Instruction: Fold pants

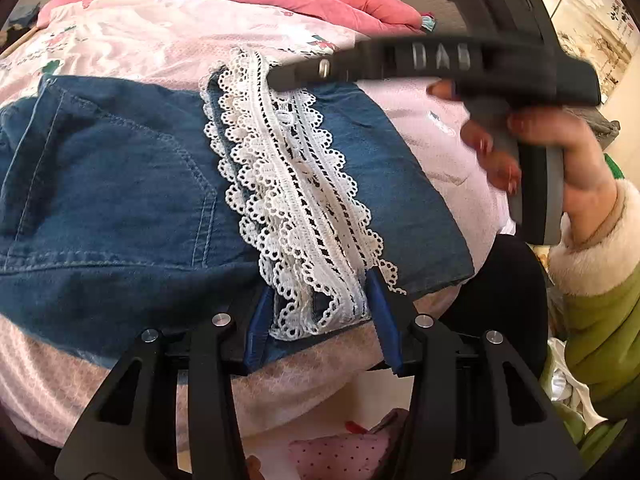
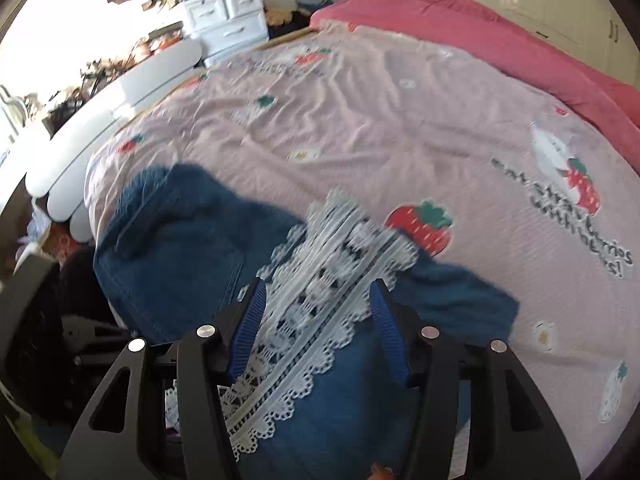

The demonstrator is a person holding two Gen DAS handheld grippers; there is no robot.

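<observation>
The blue pants [image 1: 120, 184] are lying on the pink sheet [image 2: 380, 120] of the bed, close to the near edge. A band of white lace [image 1: 296, 200] is running across the blue cloth, and the cloth is lying in layers there, folded over.

The left gripper [image 1: 320, 320] is sitting low at the near edge of the pants. Its two blue fingers [image 1: 260, 316] are standing wide apart, one on each side of the lace end. They are not squeezing anything that I can see.

The right gripper [image 2: 316, 328] is hanging over the other part of the lace [image 2: 320, 280]. Its blue fingers [image 2: 248, 328] are also spread wide, with the lace lying between them. The picture is blurry here, so I cannot tell if they are touching the cloth.

The person's right hand [image 1: 552, 152] is holding the black handle on the right side of the bed. A fuzzy white cuff and a green sleeve [image 1: 596, 320] are showing. A pink blanket [image 2: 480, 32] is lying along the far side of the bed. A white dresser [image 2: 224, 20] is standing beyond it.
</observation>
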